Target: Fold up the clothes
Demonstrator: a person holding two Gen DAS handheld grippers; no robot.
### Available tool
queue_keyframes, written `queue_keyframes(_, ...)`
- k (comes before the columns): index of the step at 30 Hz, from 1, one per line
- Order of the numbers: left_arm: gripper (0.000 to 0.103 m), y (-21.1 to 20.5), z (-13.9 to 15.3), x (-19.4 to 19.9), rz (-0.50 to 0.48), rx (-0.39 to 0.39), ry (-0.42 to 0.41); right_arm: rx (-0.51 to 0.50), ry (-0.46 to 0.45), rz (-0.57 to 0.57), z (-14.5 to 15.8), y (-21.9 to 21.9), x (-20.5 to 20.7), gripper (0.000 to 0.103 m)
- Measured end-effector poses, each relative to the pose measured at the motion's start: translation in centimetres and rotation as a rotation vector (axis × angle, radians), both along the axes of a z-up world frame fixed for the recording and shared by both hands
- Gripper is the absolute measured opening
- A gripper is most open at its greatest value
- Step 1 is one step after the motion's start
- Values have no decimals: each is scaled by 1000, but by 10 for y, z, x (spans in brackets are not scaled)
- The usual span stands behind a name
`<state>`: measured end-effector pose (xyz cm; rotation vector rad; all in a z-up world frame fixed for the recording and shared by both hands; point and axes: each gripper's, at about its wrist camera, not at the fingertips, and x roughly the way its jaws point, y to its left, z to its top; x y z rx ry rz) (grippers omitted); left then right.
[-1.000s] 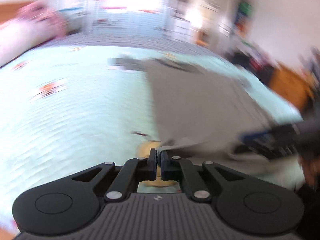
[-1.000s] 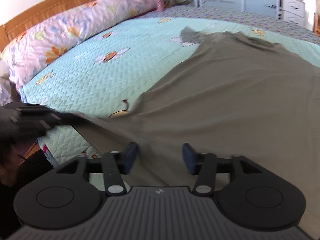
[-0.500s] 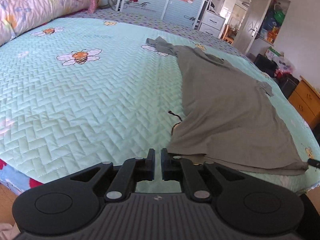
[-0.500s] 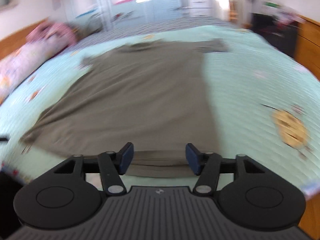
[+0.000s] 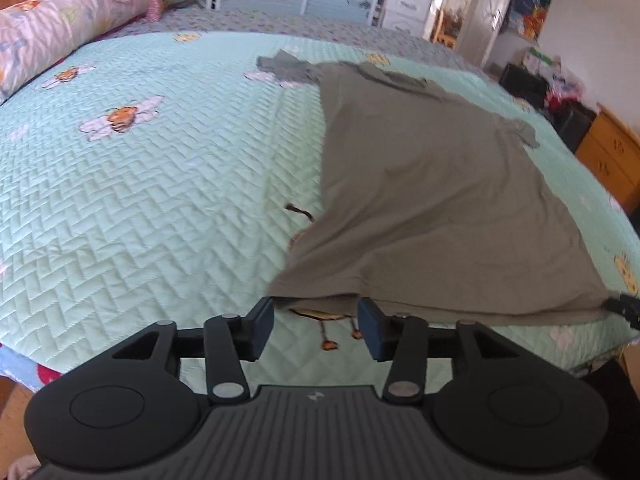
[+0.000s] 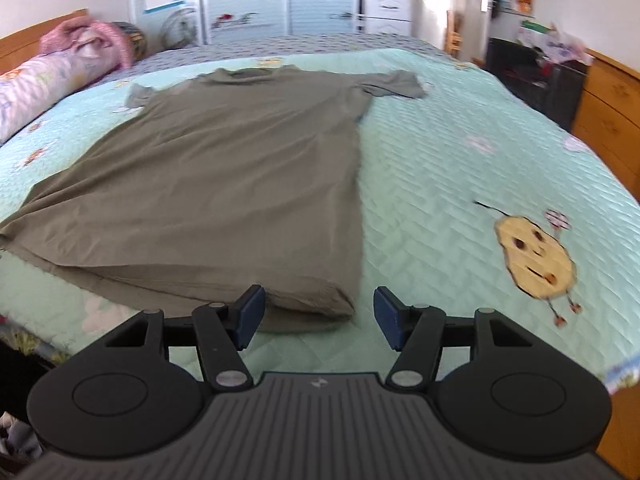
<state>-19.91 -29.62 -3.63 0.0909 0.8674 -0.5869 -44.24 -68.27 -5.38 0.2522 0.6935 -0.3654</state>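
An olive-grey T-shirt (image 5: 432,184) lies spread flat on the light green quilted bed (image 5: 160,200), collar toward the far side and hem toward me. My left gripper (image 5: 316,328) is open just short of the hem's left corner, holding nothing. In the right wrist view the same T-shirt (image 6: 224,184) fills the left half of the bed (image 6: 460,184). My right gripper (image 6: 318,318) is open at the hem's right corner, and the cloth edge lies just beyond its left pad. The tip of my right gripper shows at the left wrist view's right edge.
A long floral bolster pillow (image 5: 52,36) with pink cloth on it lies along the bed's left side. Wooden drawers (image 6: 608,116) and dark clutter stand to the right of the bed. White cabinets (image 6: 388,4) line the far wall.
My left gripper, shut one second ago on the shirt hem, now stands open with the hem lying on the bed. The right gripper swung from mid-hem to the shirt's right corner.
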Motion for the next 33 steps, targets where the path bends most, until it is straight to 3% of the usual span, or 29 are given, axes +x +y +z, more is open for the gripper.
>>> queue_keyframes(2, 53, -10, -1, -2, -17, 16, 15, -23, 10, 32, -4, -2, 2, 62)
queue_keyframes(6, 56, -30, -1, -11, -78, 47, 10, 110, -19, 138, 4, -8, -8, 62)
queue_keyframes(8, 56, -39, -2, -14, -101, 65, 11, 122, -6, 211, 5, -5, -11, 62)
queue_keyframes(11, 56, -50, -4, -16, -120, 87, 16, 46, 33, 268, 10, 3, -10, 62)
queue_keyframes(16, 57, -63, -3, -21, -141, 124, 9, -20, 18, 305, 19, 2, -5, 61)
queue_keyframes(17, 57, -65, -3, -22, -146, 134, 6, -29, 41, 322, 16, 1, 1, 57)
queue_keyframes(18, 58, -67, -4, -23, -150, 144, 4, -38, 63, 338, 14, 0, 6, 33)
queue_keyframes(20, 58, -70, -3, -25, -152, 163, -3, -85, 108, 335, 7, 2, 13, 0)
queue_keyframes(25, 59, -75, -2, -28, -154, 183, -15, -98, 99, 269, 7, 7, -2, 0)
queue_keyframes(33, 60, -80, 2, -32, -161, 215, -55, -108, 153, -30, 6, -18, -45, 0)
